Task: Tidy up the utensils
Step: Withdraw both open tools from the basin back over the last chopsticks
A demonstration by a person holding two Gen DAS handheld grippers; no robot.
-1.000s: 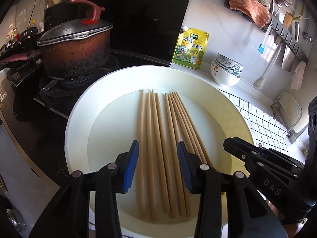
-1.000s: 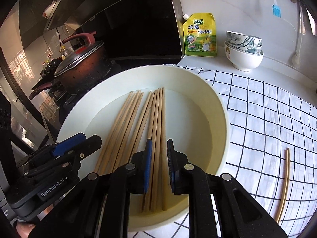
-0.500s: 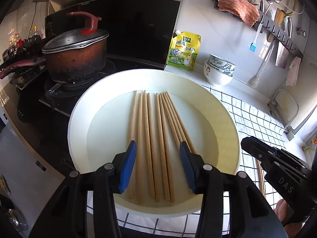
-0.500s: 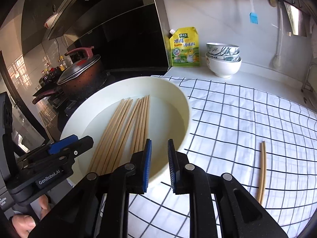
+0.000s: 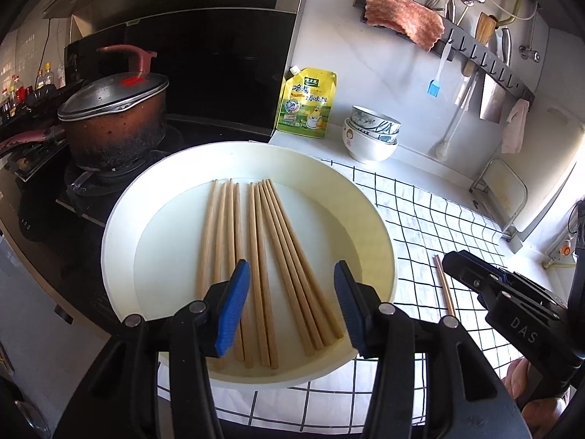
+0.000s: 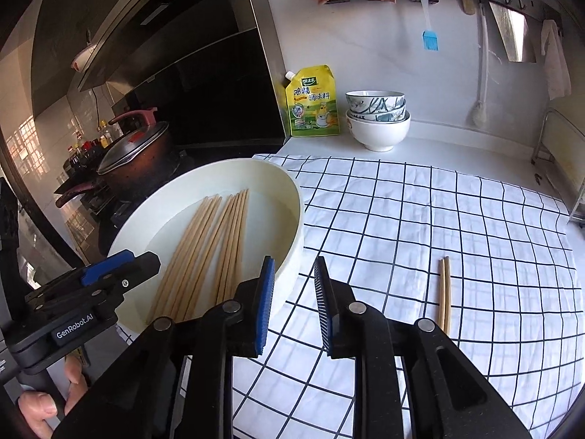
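Note:
Several wooden chopsticks lie side by side in a round cream basin; both also show in the right wrist view, chopsticks and basin. My left gripper is open and empty above the near ends of the chopsticks. My right gripper is open and empty over the basin's right rim and the checked cloth. A pair of chopsticks lies on the cloth to its right, also in the left wrist view.
A lidded brown pot sits on the stove at left. A yellow seasoning pouch and stacked bowls stand by the back wall. A wall rail holds a cloth, brush and utensils.
Both grippers drew back from the basin. The right gripper moved right over the cloth and its jaws opened wider. The left gripper's jaws opened slightly.

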